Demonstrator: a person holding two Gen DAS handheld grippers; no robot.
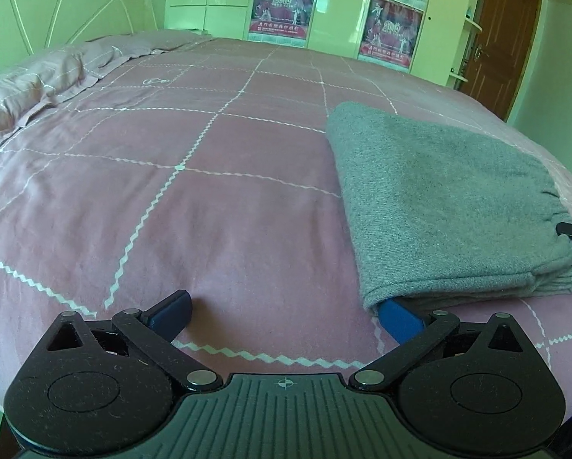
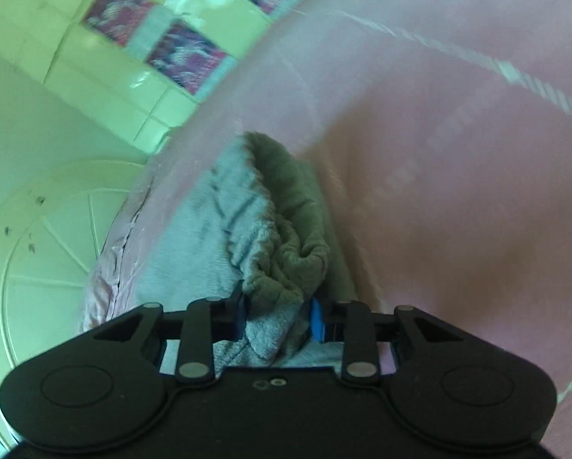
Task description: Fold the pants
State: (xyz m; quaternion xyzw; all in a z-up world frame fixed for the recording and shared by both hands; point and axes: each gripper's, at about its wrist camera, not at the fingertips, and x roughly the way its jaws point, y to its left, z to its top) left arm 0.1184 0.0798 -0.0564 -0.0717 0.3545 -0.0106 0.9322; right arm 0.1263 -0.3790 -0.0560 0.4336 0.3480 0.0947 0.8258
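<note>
Grey knit pants (image 1: pixel 439 199), soft, limp and light, lie folded on the pink bed (image 1: pixel 209 210) at your two o'clock; your right gripper (image 2: pixel 276 323) pinches the bunched waistband, your left gripper (image 1: pixel 286 313) gapes wide, one finger under the near corner.

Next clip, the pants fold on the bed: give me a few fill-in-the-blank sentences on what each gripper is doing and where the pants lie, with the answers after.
1. The grey pants lie folded on a pink ____ with white lines.
2. The right gripper is ____ on the gathered waistband.
3. The left gripper has its jaws ____, gripping nothing.
4. One blue finger of the left gripper is tucked ____ the near corner of the pants.

Missing words: bedspread; shut; open; under
</note>
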